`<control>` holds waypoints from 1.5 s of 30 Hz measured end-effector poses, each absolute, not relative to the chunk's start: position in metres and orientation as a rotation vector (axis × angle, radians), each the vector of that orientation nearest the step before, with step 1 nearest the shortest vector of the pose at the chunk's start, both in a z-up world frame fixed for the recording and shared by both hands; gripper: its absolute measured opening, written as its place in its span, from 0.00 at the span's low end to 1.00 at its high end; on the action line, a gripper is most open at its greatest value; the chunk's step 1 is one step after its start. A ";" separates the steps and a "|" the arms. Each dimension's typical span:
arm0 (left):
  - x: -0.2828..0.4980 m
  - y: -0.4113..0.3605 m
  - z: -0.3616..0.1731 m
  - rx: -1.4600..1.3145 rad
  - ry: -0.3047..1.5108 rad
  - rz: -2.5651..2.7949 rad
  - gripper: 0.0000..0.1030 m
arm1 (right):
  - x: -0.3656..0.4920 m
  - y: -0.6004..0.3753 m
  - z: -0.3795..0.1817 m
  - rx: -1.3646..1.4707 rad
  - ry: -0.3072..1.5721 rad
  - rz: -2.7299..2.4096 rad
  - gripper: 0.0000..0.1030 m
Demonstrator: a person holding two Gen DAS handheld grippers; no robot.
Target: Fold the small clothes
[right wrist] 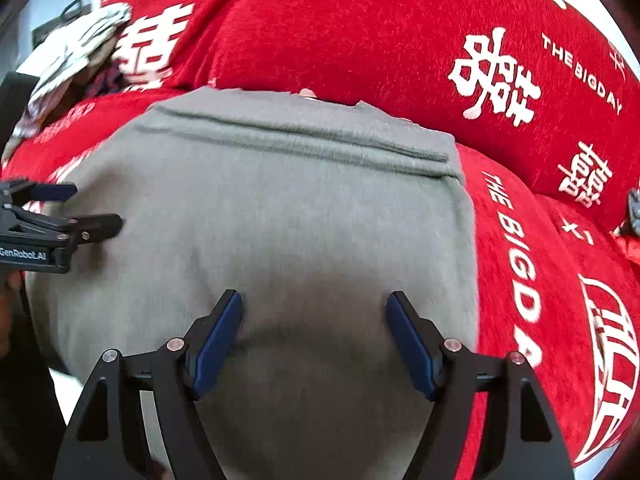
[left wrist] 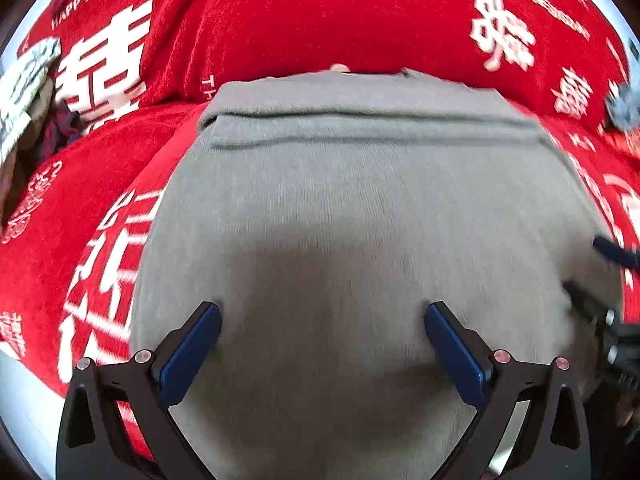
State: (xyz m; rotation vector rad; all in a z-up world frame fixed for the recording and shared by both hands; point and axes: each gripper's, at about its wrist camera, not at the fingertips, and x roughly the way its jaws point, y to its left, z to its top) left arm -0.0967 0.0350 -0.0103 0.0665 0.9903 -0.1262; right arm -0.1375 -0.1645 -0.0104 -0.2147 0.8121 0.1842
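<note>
A grey knit garment [left wrist: 360,200] lies flat on a red blanket [left wrist: 320,12], with a folded band along its far edge. My left gripper [left wrist: 324,312] hovers over its near part, jaws wide open, nothing between the blue pads [left wrist: 192,352]. In the right wrist view the same grey garment [right wrist: 260,208] fills the middle. My right gripper [right wrist: 314,300] stands open above it, holding nothing. The left gripper [right wrist: 60,208] shows at the left edge there, over the garment's left side. The right gripper [left wrist: 612,280] appears blurred at the right edge of the left wrist view.
The red blanket [right wrist: 360,32] carries white characters and lettering and rises behind the garment like a backrest. A heap of patterned white and dark clothes [left wrist: 28,88] [right wrist: 72,52] lies at the far left. A small grey-blue item [left wrist: 624,104] sits at the far right.
</note>
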 end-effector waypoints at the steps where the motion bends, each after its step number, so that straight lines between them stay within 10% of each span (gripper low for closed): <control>1: -0.103 0.036 -0.011 0.072 0.999 -0.133 0.99 | -0.142 -0.165 -0.011 -0.217 0.810 0.184 0.75; 10: -0.134 -0.008 -0.017 0.268 0.947 -0.203 1.00 | -0.174 -0.114 -0.007 -0.346 0.773 0.317 0.77; 30: -0.168 0.142 -0.054 -0.340 1.178 -0.088 1.00 | -0.214 -0.215 -0.043 0.011 1.026 0.156 0.78; 33: -0.165 0.127 -0.054 -0.298 1.183 -0.108 0.93 | -0.215 -0.209 -0.047 0.007 1.017 0.132 0.78; 35: -0.170 0.119 -0.047 -0.261 1.155 -0.120 0.79 | -0.217 -0.203 -0.045 -0.008 1.010 0.155 0.54; 37: -0.175 0.114 -0.037 -0.233 1.131 -0.140 0.41 | -0.220 -0.199 -0.044 -0.043 1.006 0.151 0.23; 39: -0.179 0.110 -0.030 -0.222 1.127 -0.165 0.17 | -0.219 -0.205 -0.044 -0.001 1.016 0.176 0.14; 45: -0.173 0.110 0.021 -0.225 0.999 -0.224 0.13 | -0.220 -0.229 -0.003 0.183 0.924 0.308 0.11</control>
